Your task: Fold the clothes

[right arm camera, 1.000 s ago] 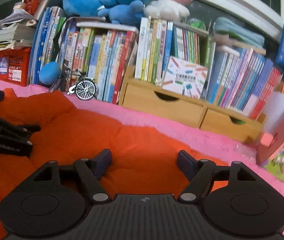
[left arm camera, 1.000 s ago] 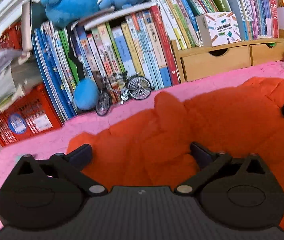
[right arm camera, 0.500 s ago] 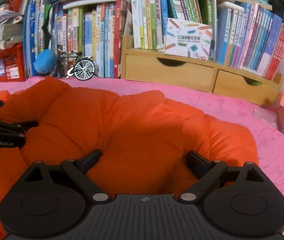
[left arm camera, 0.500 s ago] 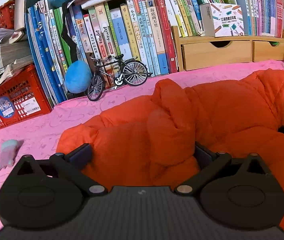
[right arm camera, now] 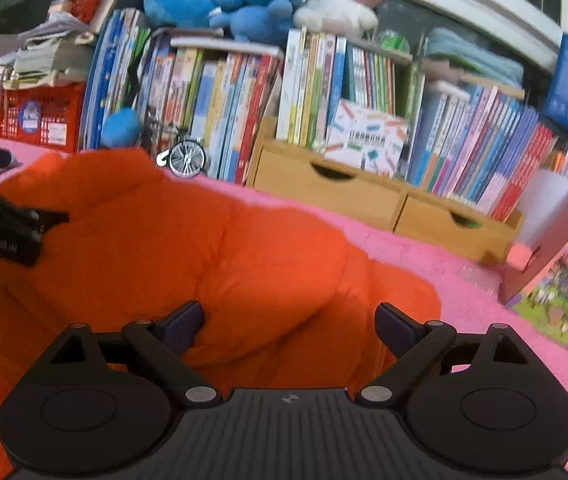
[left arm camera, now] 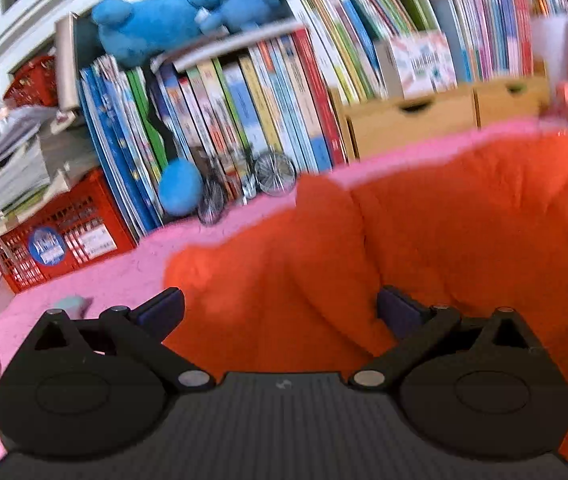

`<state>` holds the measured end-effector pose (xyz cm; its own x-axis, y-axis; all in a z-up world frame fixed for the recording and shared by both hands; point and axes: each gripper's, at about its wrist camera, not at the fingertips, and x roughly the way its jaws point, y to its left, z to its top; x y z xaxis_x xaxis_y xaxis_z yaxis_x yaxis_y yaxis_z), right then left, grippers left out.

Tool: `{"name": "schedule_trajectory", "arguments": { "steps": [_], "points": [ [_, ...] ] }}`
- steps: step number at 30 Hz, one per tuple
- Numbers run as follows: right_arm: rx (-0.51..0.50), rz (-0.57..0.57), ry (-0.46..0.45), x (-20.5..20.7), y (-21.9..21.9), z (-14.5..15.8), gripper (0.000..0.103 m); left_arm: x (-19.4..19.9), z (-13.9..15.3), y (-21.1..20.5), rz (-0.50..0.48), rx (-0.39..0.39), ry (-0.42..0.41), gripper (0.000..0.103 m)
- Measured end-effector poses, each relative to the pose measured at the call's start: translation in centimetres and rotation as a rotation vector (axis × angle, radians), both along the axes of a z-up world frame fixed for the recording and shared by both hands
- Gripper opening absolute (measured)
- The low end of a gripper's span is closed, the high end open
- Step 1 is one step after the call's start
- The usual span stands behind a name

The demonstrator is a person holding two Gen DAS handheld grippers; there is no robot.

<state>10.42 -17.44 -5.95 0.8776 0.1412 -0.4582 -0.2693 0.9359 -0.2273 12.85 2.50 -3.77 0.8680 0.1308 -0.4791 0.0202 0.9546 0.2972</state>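
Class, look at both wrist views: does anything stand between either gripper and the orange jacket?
Nothing visible does. The left gripper and right gripper both stand open right over the orange jacket, with only its puffy fabric between their fingers. The toy bicycle stands behind the jacket, by the books.

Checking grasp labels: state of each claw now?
Left claw: open, orange jacket between the fingers, not gripped.
Right claw: open, over the jacket, holding nothing.
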Motion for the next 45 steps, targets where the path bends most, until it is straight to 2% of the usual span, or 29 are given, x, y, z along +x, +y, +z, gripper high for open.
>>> {"name": "schedule_trajectory", "arguments": {
  "steps": [7, 12, 18, 23, 27, 30, 32, 33, 34, 38, 45],
  "points": [
    [0.060, -0.014, 0.072, 1.1, -0.7, -0.9, 0.103, 0.6, -1.0, 1.0, 0.011, -0.058, 0.032, 0.103],
    [0.095, -0.020, 0.116, 1.5, -1.4, -1.2, 0.103, 0.5, -0.9, 1.1, 0.010, -0.071, 0.044, 0.103],
    [0.065, -0.021, 0.168, 2.3, -0.9, -1.7, 0.103, 1.0, -1.2, 1.0, 0.011, -0.073, 0.069, 0.103],
    [0.047, -0.030, 0.130, 1.5, -0.6, -1.1, 0.103, -0.1, -0.4, 1.0, 0.021, -0.066, 0.043, 0.103],
    [0.086, -0.045, 0.077, -0.5, -1.2, 0.5, 0.103, -2.7, 1.5, 1.3, 0.003, -0.104, 0.019, 0.103],
    [0.134, -0.052, 0.045, -1.4, -1.5, 1.7, 0.097, -3.8, 2.7, 0.9, -0.026, -0.114, -0.011, 0.103],
    [0.149, -0.040, 0.043, -1.8, -1.4, 2.1, 0.081, -3.7, 2.7, 0.6, -0.036, -0.112, -0.008, 0.103],
    [0.151, -0.033, 0.045, -1.9, -1.2, 2.2, 0.067, -3.6, 2.6, 0.4, -0.041, -0.112, 0.001, 0.103],
    [0.153, -0.025, 0.048, -2.0, -1.1, 2.3, 0.061, -3.5, 2.3, 0.2, -0.043, -0.109, 0.012, 0.103],
    [0.131, 0.003, 0.063, -2.3, -0.4, 2.0, 0.059, -2.9, 0.8, -0.1, -0.039, -0.100, 0.054, 0.103],
    [0.087, -0.008, 0.131, -1.3, 0.4, 0.0, 0.061, -2.2, -0.7, 0.5, -0.030, -0.167, 0.101, 0.103]
  ]
}}
